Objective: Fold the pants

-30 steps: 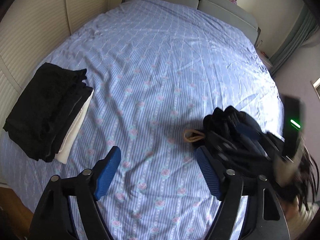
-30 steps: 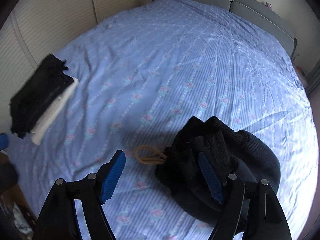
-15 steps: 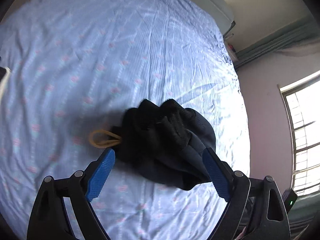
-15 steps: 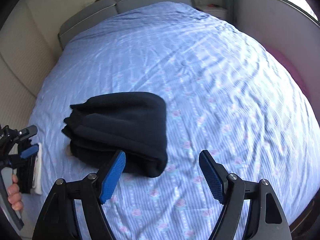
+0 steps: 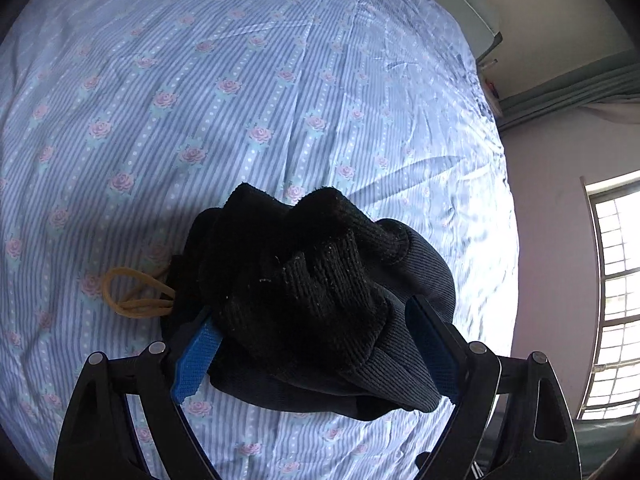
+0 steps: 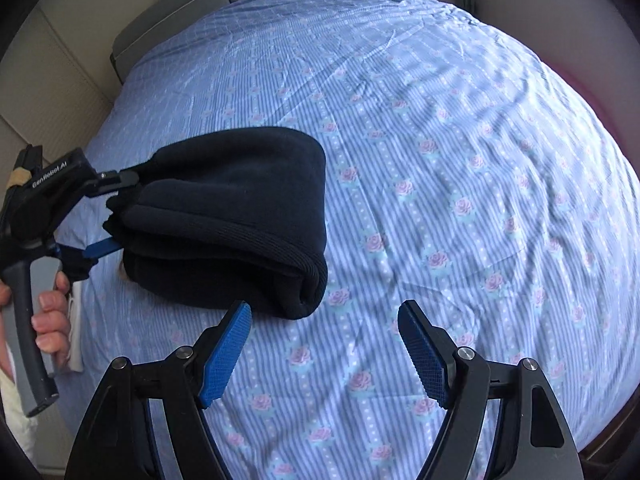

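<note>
A bundled pair of black knit pants (image 5: 320, 300) lies on the blue flowered bed sheet (image 5: 240, 100). My left gripper (image 5: 316, 344) is open, its blue pads on either side of the bundle's near end. In the right wrist view the pants (image 6: 232, 216) lie left of centre, with the left gripper (image 6: 116, 212) straddling their left end. My right gripper (image 6: 324, 344) is open and empty, just in front of the bundle's near right corner, above the sheet (image 6: 460, 160).
A yellow-brown cord loop (image 5: 136, 294) lies on the sheet at the left of the pants. The grey headboard (image 6: 168, 20) and a wall stand at the far end. A window (image 5: 616, 300) is at the right. A white cloth (image 6: 76, 320) lies by the hand.
My left gripper has moved in over the pants, and its jaws now straddle the bundle. My right gripper swung round the pants to their other side and came closer.
</note>
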Available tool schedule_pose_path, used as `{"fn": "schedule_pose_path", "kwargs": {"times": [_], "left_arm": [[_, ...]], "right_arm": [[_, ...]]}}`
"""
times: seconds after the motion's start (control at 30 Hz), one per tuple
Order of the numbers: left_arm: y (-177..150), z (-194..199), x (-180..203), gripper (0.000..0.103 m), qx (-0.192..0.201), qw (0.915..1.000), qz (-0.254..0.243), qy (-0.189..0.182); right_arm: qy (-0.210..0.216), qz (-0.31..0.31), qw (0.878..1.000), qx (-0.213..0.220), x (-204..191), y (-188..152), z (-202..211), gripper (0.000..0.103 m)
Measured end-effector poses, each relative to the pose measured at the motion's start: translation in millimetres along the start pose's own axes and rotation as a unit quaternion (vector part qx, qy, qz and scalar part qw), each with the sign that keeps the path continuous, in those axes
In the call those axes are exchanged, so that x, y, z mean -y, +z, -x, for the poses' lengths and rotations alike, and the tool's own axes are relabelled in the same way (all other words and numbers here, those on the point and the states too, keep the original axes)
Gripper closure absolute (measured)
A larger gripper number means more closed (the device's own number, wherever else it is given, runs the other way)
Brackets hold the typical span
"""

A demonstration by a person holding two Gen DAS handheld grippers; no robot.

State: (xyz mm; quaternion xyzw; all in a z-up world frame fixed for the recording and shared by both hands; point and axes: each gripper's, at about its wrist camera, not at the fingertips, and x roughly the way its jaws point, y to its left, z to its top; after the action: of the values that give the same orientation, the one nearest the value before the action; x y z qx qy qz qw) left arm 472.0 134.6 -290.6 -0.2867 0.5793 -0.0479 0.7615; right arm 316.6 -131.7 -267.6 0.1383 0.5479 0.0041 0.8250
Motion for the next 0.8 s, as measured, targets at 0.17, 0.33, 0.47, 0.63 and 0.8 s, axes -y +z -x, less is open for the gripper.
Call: {"fn": "schedule_pose_path", "kwargs": {"times": [0.17, 0.33, 0.47, 0.63, 0.8], "left_arm": [[6.7, -15.7, -6.2, 0.049, -0.015, 0.9996, 0.019, 0.013], [8.7, -3.7, -15.2, 0.077, -0.023, 0.999, 0.032, -0.02], [6.4, 35.2, 1.3, 0.08, 0.003, 0.9985, -0.001, -0.054], [6.0, 69.3, 20.8, 0.081, 0.034, 0.9963, -0.057, -0.055], [2.5, 54.9, 9.0, 0.083, 0.024, 0.997, -0.07, -0.022]], "right_arm": [[0.02, -0.021, 0.999, -0.029, 3.3, 0.5, -27.0, 0.026], [0.017, 0.01, 0.999, -0.041, -10.6, 9.0, -48.7, 0.026], [0.02, 0.017, 0.998, -0.056, -15.5, 9.9, -66.9, 0.026], [0.009, 0.005, 0.999, -0.045, -18.6, 22.0, -76.9, 0.029], [-0.041, -0.006, 0.999, -0.011, -12.2, 30.3, -62.2, 0.038]]}}
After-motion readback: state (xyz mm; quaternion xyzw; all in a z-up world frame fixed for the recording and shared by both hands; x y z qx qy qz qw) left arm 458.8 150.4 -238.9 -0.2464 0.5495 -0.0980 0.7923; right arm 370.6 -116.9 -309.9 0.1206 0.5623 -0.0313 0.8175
